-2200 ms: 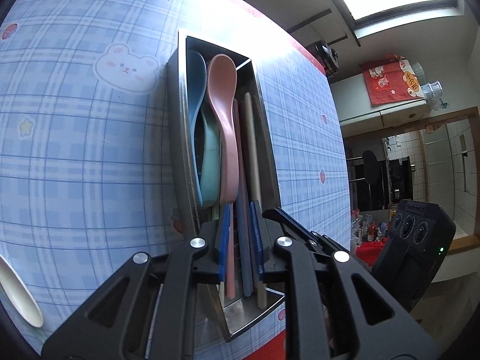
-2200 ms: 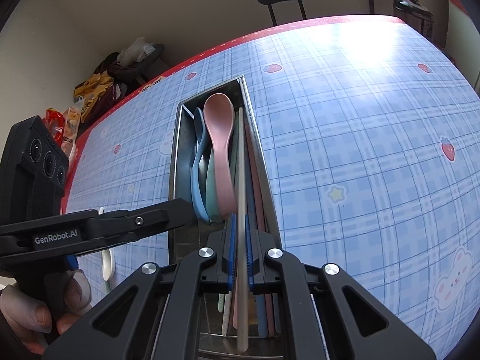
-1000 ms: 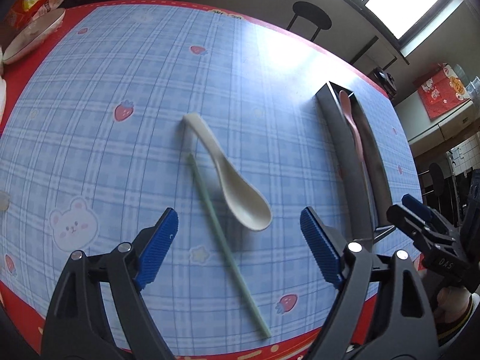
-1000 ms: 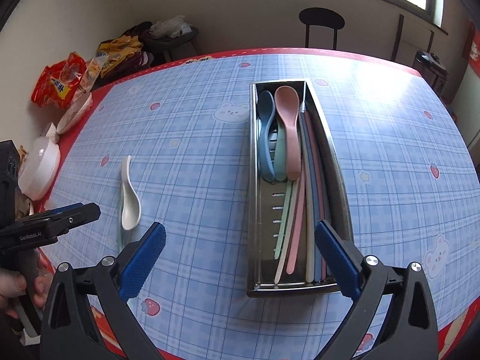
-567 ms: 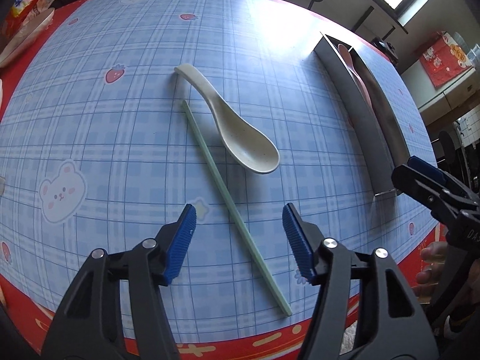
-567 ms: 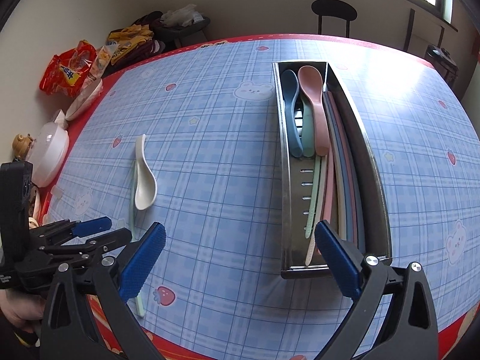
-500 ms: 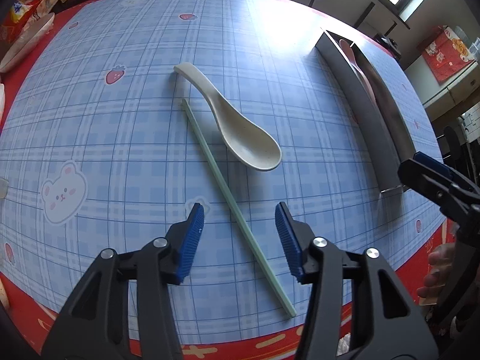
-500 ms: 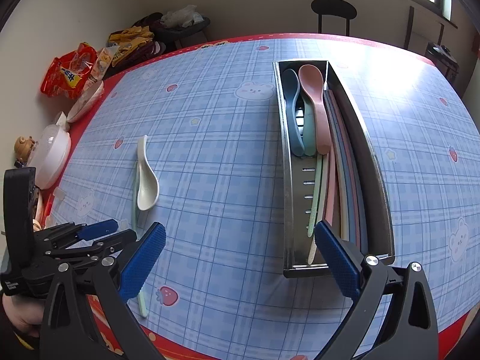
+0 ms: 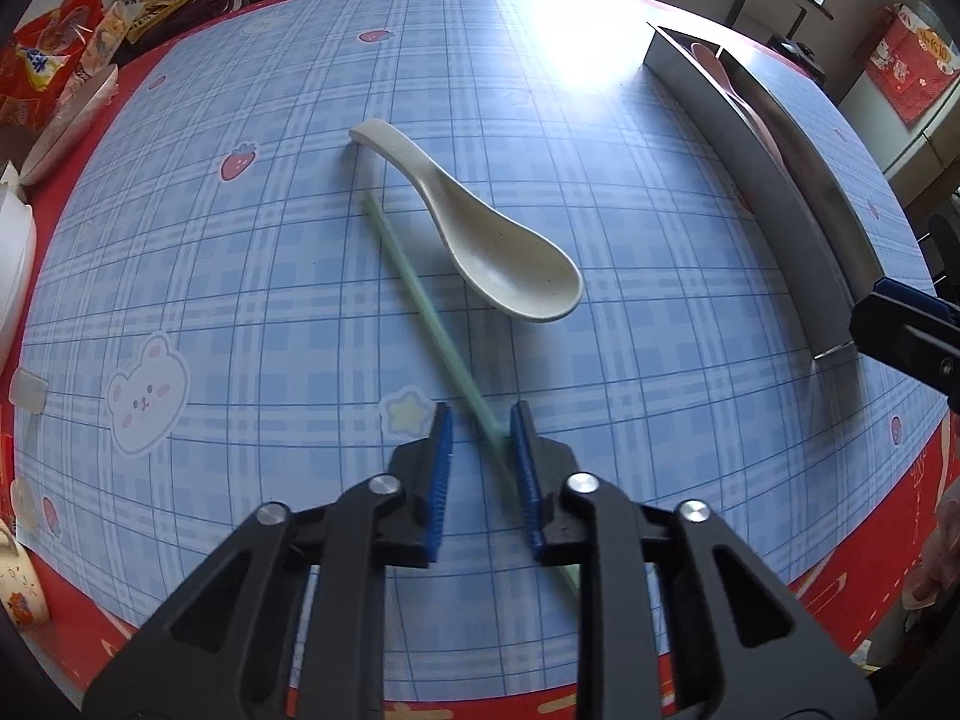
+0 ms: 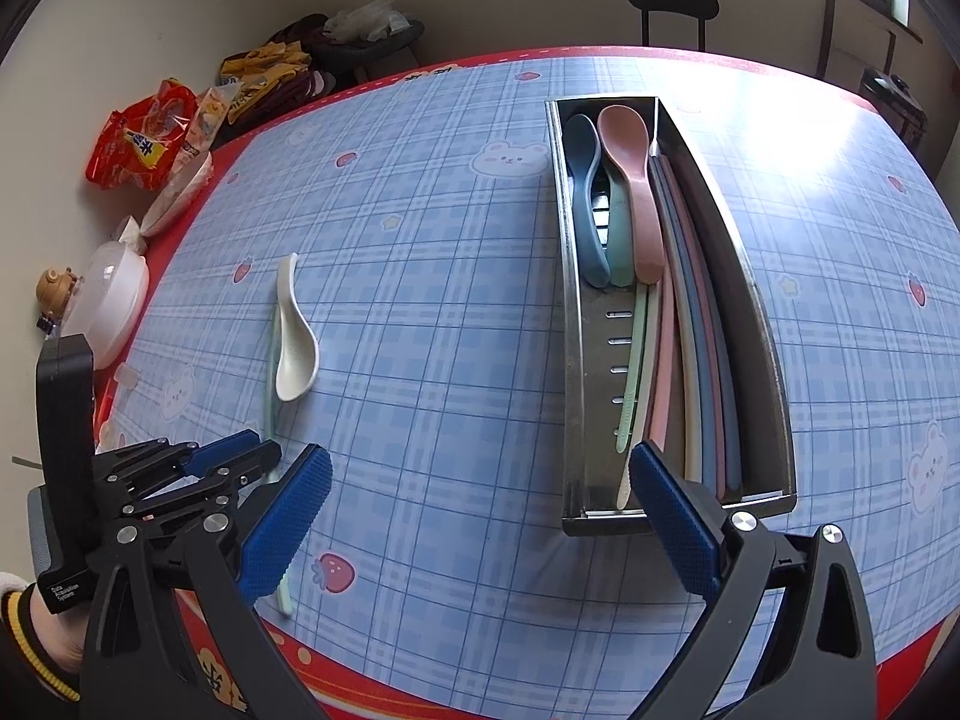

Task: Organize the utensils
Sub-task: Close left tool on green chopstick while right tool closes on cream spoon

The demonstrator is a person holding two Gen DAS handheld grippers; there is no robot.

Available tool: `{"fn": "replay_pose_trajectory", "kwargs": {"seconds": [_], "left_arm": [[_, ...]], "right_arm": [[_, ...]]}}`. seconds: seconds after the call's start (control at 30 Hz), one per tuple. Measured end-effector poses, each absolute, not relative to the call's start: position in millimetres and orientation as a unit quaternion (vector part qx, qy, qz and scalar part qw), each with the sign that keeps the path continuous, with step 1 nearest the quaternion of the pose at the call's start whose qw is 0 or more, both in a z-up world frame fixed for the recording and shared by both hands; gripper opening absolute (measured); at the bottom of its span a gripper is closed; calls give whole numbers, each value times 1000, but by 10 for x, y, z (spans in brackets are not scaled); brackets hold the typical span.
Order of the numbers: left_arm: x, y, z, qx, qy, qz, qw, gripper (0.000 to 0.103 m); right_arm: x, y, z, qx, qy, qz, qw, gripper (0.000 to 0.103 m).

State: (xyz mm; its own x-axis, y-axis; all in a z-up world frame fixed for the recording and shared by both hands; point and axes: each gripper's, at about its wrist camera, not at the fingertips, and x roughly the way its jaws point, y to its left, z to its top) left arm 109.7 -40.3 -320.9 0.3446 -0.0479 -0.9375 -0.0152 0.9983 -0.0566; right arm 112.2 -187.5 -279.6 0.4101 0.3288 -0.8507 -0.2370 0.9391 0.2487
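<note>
Left gripper (image 9: pixel 477 420) fingers closing around the green chopstick (image 9: pixel 420 294), not clamped yet. Better to grip square, lift clear of the spoon (image 9: pixel 480 240). Right gripper (image 10: pixel 480 516) fingers wide apart, empty, near the tray (image 10: pixel 774 360).

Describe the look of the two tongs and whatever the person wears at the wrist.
Both the left tongs and the right tongs have black skeletal frames with triangular cut-outs, silver screws and ribbed blue pads. The left unit carries small white lettering. A dark cuff with yellow stripes shows.
</note>
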Motion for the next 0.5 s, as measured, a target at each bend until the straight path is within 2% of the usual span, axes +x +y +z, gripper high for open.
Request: {"fn": "replay_pose_trajectory", "kwargs": {"seconds": [0.1, 0.13, 0.17, 0.33, 0.5], "left_arm": [[1102, -294, -3218, -49, 569, -11, 821, 11], [1101, -237, -3221, -59, 566, -12, 822, 10], [1097, -174, -3226, -68, 564, -10, 823, 10], [1124, 113, -3231, -88, 555, 14, 827, 10], [1167, 386, -3235, -110, 544, 29, 831, 10]], "right_arm": [[1165, -1823, -2788, 44, 517, 183, 835, 96], [1186, -1786, -2784, 43, 517, 194, 833, 88], [1211, -1730, -2780, 36, 516, 204, 831, 75], [1432, -1344, -2851, 12, 526, 266, 808, 50], [1700, -857, -2980, -20, 534, 306, 788, 43]]}}
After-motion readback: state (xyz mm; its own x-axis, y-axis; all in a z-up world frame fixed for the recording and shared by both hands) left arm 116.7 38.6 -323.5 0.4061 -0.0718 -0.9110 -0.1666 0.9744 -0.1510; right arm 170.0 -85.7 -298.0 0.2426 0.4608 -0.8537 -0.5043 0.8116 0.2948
